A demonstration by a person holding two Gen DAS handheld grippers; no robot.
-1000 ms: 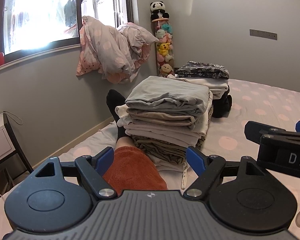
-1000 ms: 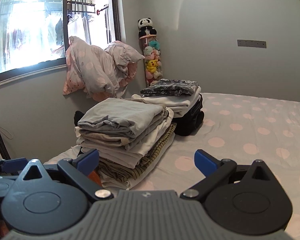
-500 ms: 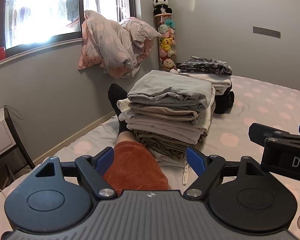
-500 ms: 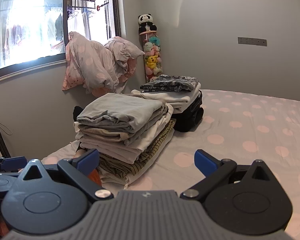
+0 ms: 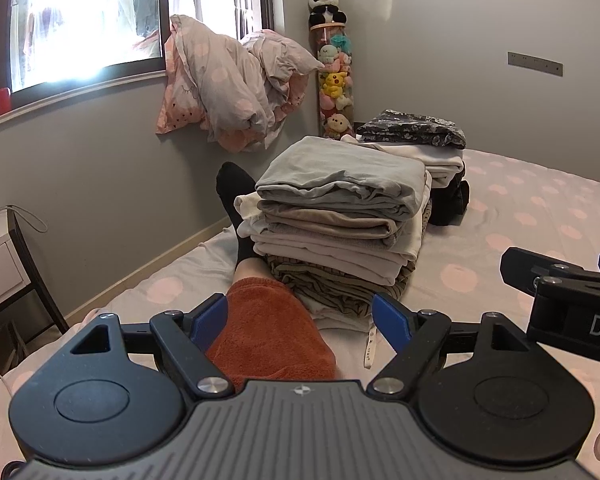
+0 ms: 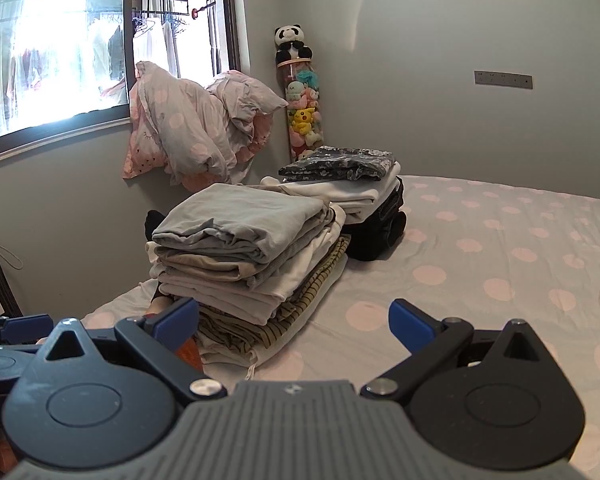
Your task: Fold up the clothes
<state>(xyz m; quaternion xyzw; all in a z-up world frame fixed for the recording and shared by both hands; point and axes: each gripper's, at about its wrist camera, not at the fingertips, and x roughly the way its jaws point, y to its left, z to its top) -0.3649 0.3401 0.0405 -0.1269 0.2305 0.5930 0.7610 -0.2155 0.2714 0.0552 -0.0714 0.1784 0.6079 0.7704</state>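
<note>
Both tools (image 5: 302,322) (image 6: 294,322) apparently slightly lower, agape.

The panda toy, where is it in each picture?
Left wrist view: the panda toy sits at the top, just right of the middle, on the clear tube of plush toys in the room's corner.
Right wrist view: the panda toy is at the top near the middle, on the same tube.
Shared landmark: the dotted bedding hanging from the window, left of the panda in both.
</note>
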